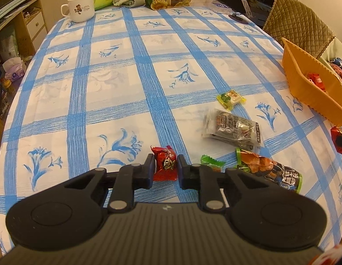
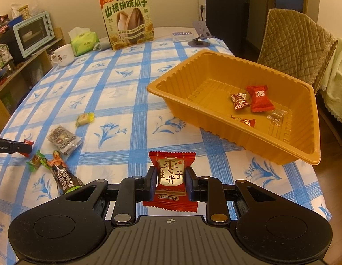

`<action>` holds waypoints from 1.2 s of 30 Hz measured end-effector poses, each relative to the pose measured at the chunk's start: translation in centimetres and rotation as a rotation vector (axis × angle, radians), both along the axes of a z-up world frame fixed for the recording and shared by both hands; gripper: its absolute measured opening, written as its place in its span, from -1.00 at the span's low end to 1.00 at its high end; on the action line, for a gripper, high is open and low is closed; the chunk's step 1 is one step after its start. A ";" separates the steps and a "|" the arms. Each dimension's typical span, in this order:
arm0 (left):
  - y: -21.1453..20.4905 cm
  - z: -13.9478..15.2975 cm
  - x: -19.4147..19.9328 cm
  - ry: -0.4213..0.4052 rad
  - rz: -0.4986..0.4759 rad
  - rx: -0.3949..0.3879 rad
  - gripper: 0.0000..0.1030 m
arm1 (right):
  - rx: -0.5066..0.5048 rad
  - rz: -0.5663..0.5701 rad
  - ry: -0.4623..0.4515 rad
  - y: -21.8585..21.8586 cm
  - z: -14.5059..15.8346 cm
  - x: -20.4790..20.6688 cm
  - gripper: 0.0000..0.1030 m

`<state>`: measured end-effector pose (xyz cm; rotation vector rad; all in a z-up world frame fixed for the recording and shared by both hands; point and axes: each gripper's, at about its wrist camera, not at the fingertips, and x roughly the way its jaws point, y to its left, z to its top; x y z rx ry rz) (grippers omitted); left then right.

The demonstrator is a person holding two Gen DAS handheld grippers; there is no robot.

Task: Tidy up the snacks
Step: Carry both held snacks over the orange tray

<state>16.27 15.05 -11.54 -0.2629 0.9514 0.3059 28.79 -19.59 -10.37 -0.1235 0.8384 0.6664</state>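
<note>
My left gripper [image 1: 166, 169] is shut on a small red candy packet [image 1: 165, 162], held just above the tablecloth. My right gripper [image 2: 170, 181] is shut on a red and gold jujube snack packet [image 2: 171, 181], held above the table in front of the orange tray [image 2: 215, 119]. The tray holds a red packet [image 2: 259, 98], two small red candies and a clear wrapper. Loose on the cloth lie a yellow-green candy [image 1: 230, 98], a grey clear packet [image 1: 233, 129], a small green candy [image 1: 211, 164] and a dark green-orange snack pack [image 1: 268, 172].
A sunflower seed bag [image 2: 128, 18], a white mug [image 2: 62, 55], a green tissue pack [image 2: 83, 40] and a phone stand [image 2: 198, 37] stand at the table's far end. A quilted chair [image 2: 294, 50] is behind the tray. A shelf with a toaster oven [image 2: 33, 34] is on the left.
</note>
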 end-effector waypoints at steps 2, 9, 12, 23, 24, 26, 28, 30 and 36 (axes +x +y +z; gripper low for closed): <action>0.0 0.4 -0.4 -0.006 0.003 0.003 -0.64 | 0.003 0.002 -0.004 0.0 0.2 -0.2 -0.47; -0.8 2.4 -1.9 -0.038 -0.001 0.005 -0.64 | 0.030 0.006 -0.018 -0.6 1.0 -1.0 -0.47; -1.9 3.5 -2.4 -0.059 -0.023 0.003 -0.64 | 0.047 0.006 -0.021 -1.0 1.4 -1.3 -0.47; -9.4 6.8 -0.2 -0.123 -0.207 -0.021 -0.64 | 0.103 -0.028 -0.019 -3.7 3.9 -2.7 -0.47; -10.3 7.1 0.5 -0.129 -0.232 -0.021 -0.64 | 0.108 -0.035 -0.018 -4.1 4.1 -2.7 -0.47; -11.8 7.5 1.7 -0.143 -0.276 -0.019 -0.64 | 0.114 -0.054 -0.018 -4.8 4.5 -2.6 -0.47; -13.2 8.0 2.9 -0.154 -0.312 -0.015 -0.64 | 0.119 -0.073 -0.019 -5.6 5.0 -2.4 -0.47; -14.5 8.3 4.3 -0.166 -0.345 -0.010 -0.64 | 0.129 -0.089 -0.022 -6.4 5.4 -2.1 -0.47; -17.8 9.4 8.4 -0.190 -0.421 0.016 -0.64 | 0.152 -0.126 -0.031 -8.4 6.4 -0.4 -0.47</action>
